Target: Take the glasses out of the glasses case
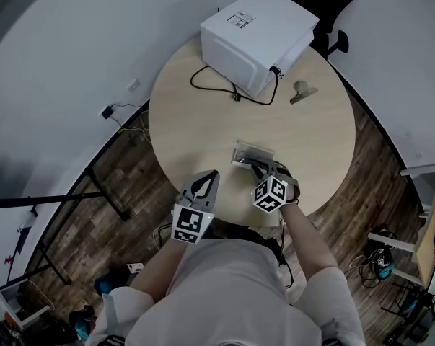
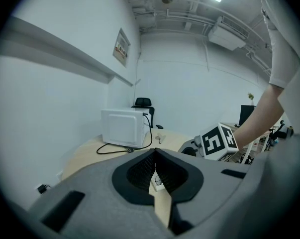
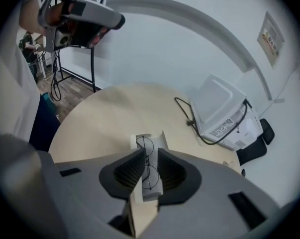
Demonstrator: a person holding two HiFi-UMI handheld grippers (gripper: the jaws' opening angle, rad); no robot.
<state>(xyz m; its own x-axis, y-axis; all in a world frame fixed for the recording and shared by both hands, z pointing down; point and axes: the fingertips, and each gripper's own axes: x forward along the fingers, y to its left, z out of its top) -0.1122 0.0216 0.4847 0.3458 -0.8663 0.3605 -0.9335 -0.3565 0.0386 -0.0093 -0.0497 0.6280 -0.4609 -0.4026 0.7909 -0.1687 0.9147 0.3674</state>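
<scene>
**A:** While the right gripper (image 3: 150,151) is hanging over the open glasses case (image 1: 253,152) on the table (image 1: 203,114), its jaws are standing slightly apart. The glasses (image 3: 148,159) are lying in the case between them.

**B:** And those jaws are hiding part of the frames. What's the left gripper (image 2: 154,152) doing?

**A:** Its jaws are sitting together on nothing, near the table's edge.

**B:** Any writing?

**A:** The microwave (image 1: 257,38) label (image 1: 244,20) and the wall sign (image 2: 121,48) are showing print, but it's too small to read.
</scene>
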